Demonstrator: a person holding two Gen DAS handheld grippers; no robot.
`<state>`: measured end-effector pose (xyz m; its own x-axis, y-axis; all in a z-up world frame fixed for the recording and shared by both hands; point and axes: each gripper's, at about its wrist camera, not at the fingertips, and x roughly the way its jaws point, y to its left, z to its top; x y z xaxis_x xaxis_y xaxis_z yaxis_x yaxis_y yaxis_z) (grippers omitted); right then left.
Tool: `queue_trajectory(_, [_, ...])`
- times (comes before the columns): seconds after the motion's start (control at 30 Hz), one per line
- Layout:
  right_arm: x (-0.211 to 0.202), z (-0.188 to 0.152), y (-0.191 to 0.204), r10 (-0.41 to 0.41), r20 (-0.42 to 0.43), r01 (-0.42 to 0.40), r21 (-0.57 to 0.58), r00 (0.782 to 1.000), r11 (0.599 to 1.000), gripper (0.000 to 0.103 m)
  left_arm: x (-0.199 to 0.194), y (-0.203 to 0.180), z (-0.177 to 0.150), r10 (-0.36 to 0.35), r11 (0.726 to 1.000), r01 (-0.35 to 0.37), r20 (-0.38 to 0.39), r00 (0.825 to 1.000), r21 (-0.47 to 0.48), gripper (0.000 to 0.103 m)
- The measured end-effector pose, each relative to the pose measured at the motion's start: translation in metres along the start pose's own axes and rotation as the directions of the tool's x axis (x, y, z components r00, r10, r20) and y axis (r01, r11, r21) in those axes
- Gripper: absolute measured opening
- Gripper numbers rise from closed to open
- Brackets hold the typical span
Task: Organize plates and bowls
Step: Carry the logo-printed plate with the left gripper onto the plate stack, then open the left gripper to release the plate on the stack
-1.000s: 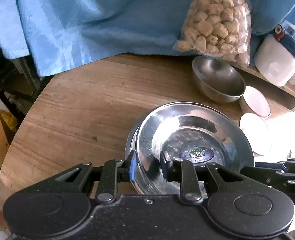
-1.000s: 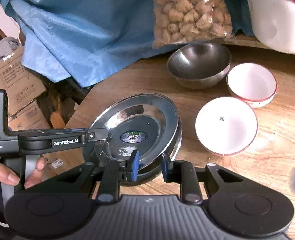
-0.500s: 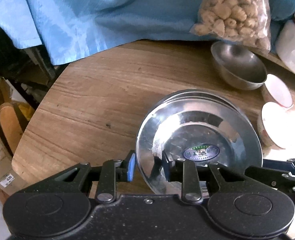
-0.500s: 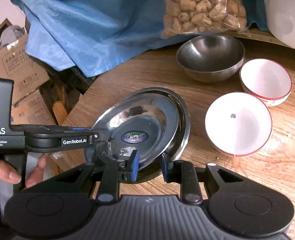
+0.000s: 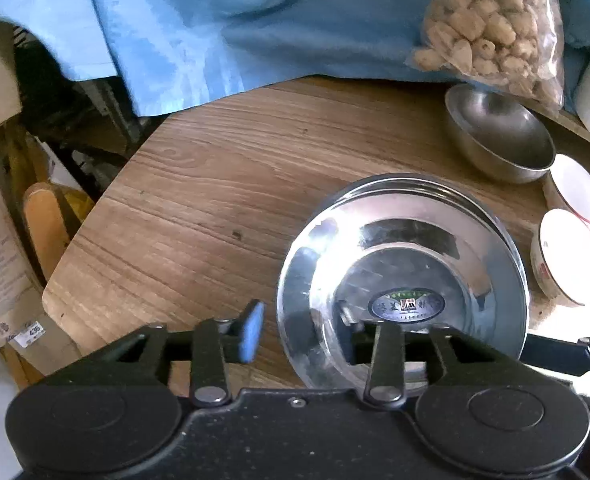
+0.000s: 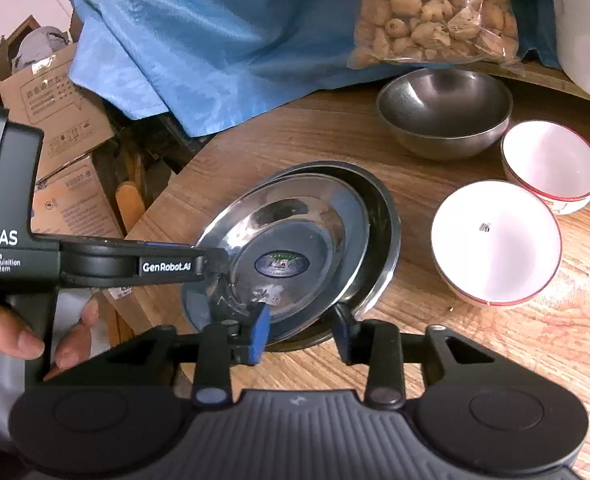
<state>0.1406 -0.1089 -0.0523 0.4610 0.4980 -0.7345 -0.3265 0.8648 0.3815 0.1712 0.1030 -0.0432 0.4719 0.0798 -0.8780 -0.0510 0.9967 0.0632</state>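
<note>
Between my left gripper [image 5: 301, 336] and right gripper [image 6: 301, 334], both spreading off its rim, the steel plate [image 6: 295, 252] sits on the stack; I should withdraw level, avoiding nudging it toward the white bowls [image 6: 495, 240] beyond.

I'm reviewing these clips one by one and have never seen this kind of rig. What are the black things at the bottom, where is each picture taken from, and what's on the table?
No robot here: a person holds a two-finger gripper in each hand, with a fisheye camera on each looking forward along its fingers. One picture is from the left gripper, the other from the right gripper, which also sees the left one and the hand holding it. On the wooden table lies a steel plate on top of a darker one, both grippers at its near rim. Both are opening, their pads off the rim, so nothing is held. Beyond stand a steel bowl, two white bowls, and a bag of beige chunks.
</note>
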Motion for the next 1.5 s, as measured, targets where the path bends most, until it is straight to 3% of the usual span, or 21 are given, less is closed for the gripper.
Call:
queue_trajectory(0.07, [-0.001, -0.001, 0.0, 0.004, -0.001, -0.004, -0.009, 1.0, 1.0, 0.053, -0.004, 0.0, -0.001, -0.001, 1.0, 0.001, 0.011, 1.0, -0.004, 0.054])
queue_trajectory(0.2, [-0.004, -0.002, 0.001, 0.013, -0.003, -0.013, -0.025, 1.0, 1.0, 0.061, -0.012, -0.002, -0.004, 0.019, 1.0, -0.019, 0.036, 0.999, -0.025, 0.074])
queue_trajectory(0.3, [-0.007, -0.003, 0.001, 0.015, -0.005, -0.015, -0.042, 1.0, 0.999, 0.073, -0.018, -0.003, -0.004, 0.043, 0.998, -0.041, 0.05, 0.998, -0.042, 0.081])
queue_trajectory(0.37, [-0.013, -0.003, 0.0, 0.011, 0.017, -0.011, -0.045, 1.0, 0.999, 0.085, -0.024, -0.003, -0.003, 0.056, 0.997, -0.053, 0.067, 0.996, -0.05, 0.088])
queue_trajectory(0.5, [-0.029, -0.004, -0.011, -0.005, 0.072, 0.005, -0.005, 0.997, 1.0, 0.096, -0.033, -0.004, 0.0, 0.083, 0.994, -0.075, 0.102, 0.991, -0.083, 0.102])
queue_trajectory(0.6, [-0.039, -0.008, -0.022, -0.028, 0.1, 0.024, 0.047, 0.995, 0.999, 0.103, -0.032, -0.007, 0.006, 0.083, 0.992, -0.073, 0.102, 0.991, -0.099, 0.102])
queue_trajectory(1.03, [-0.05, 0.001, -0.049, -0.127, 0.173, 0.102, 0.147, 0.977, 0.984, 0.103, -0.01, -0.036, 0.035, 0.003, 0.999, 0.001, 0.087, 0.996, -0.047, 0.102])
queue_trajectory(1.5, [-0.042, 0.021, -0.046, -0.233, 0.204, 0.198, 0.176, 0.951, 0.964, 0.103, 0.009, -0.003, 0.09, -0.111, 0.984, 0.123, 0.095, 0.989, -0.132, 0.102])
